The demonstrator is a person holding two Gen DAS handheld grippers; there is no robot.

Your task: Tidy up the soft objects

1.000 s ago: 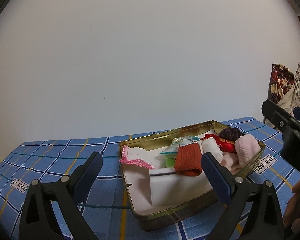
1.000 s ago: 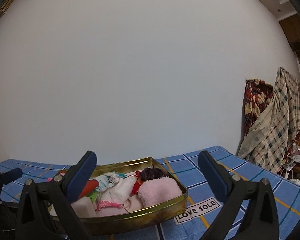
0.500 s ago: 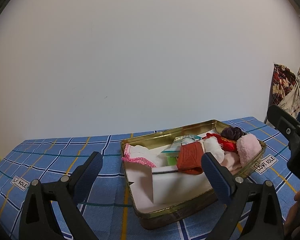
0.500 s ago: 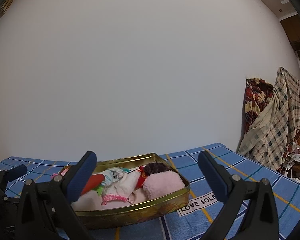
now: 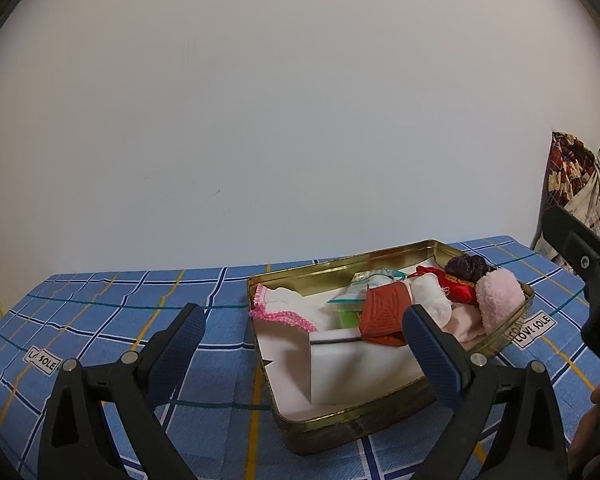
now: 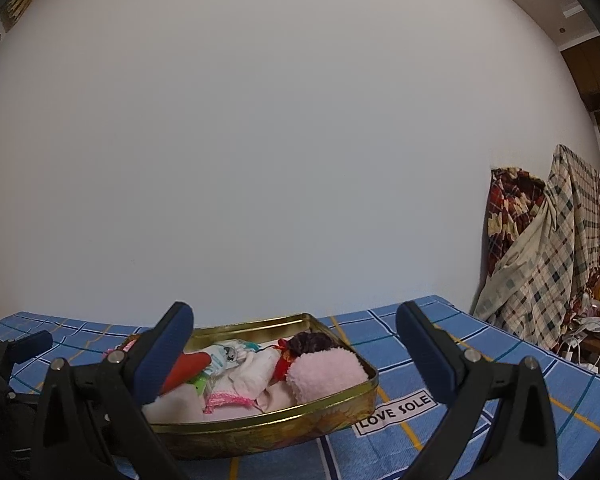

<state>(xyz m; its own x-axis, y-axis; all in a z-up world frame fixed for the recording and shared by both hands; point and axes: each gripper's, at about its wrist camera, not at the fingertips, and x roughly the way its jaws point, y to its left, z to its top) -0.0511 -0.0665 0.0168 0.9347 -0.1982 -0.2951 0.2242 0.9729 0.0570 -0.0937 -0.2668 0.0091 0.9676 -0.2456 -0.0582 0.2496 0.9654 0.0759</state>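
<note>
A gold metal tin (image 5: 340,269) (image 6: 268,424) sits on the blue checked tablecloth (image 5: 100,312). It holds several soft items: a pink fluffy pad (image 5: 498,294) (image 6: 326,372), a dark purple scrunchie (image 5: 466,266), a red pouch (image 5: 456,286), a rust-red knitted piece (image 5: 384,312), a white cloth with pink trim (image 5: 288,308) and white folded paper (image 5: 352,364). My left gripper (image 5: 304,344) is open and empty, in front of the tin. My right gripper (image 6: 296,344) is open and empty, near the tin's right side.
A white wall stands behind the table. Checked and patterned cloths (image 6: 540,248) hang at the far right beyond the table edge. The right gripper's body (image 5: 592,264) shows at the right of the left wrist view.
Both grippers have drawn back slightly from the tin and stay open. The tin and its contents have not moved.
</note>
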